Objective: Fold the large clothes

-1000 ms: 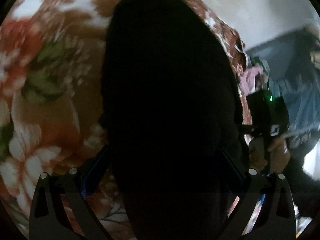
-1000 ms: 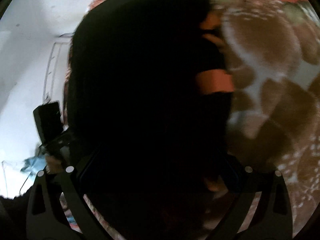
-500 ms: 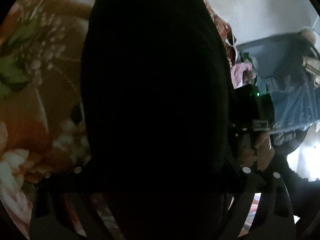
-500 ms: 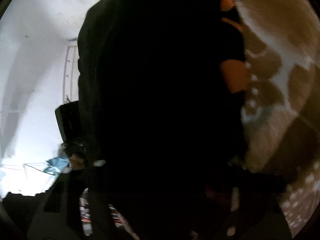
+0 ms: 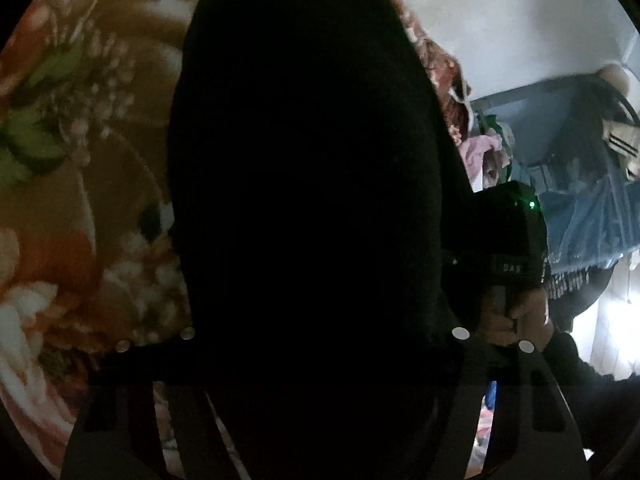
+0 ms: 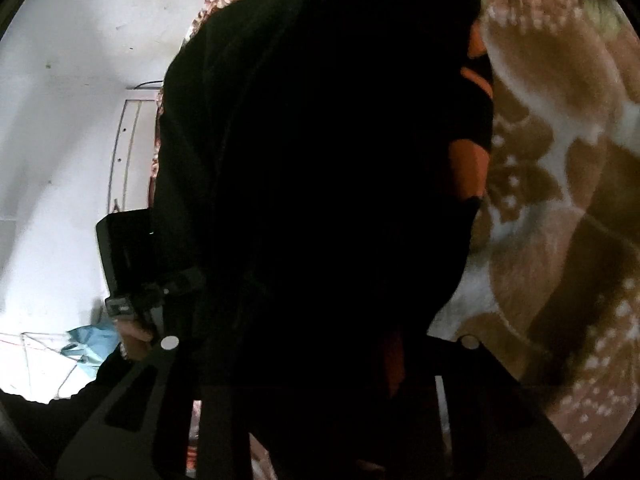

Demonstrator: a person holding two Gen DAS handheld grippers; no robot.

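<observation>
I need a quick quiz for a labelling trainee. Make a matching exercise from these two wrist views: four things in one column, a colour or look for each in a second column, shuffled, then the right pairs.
Things:
1. garment filling the middle of both views
2. blanket behind it
3. wall
4. bag low in the right wrist view

Colour or look:
A. white, plain
B. black, with orange patches along one edge
C. pale blue
D. brown with white, red and green flowers

Pairs: 1-B, 2-D, 3-A, 4-C
</observation>
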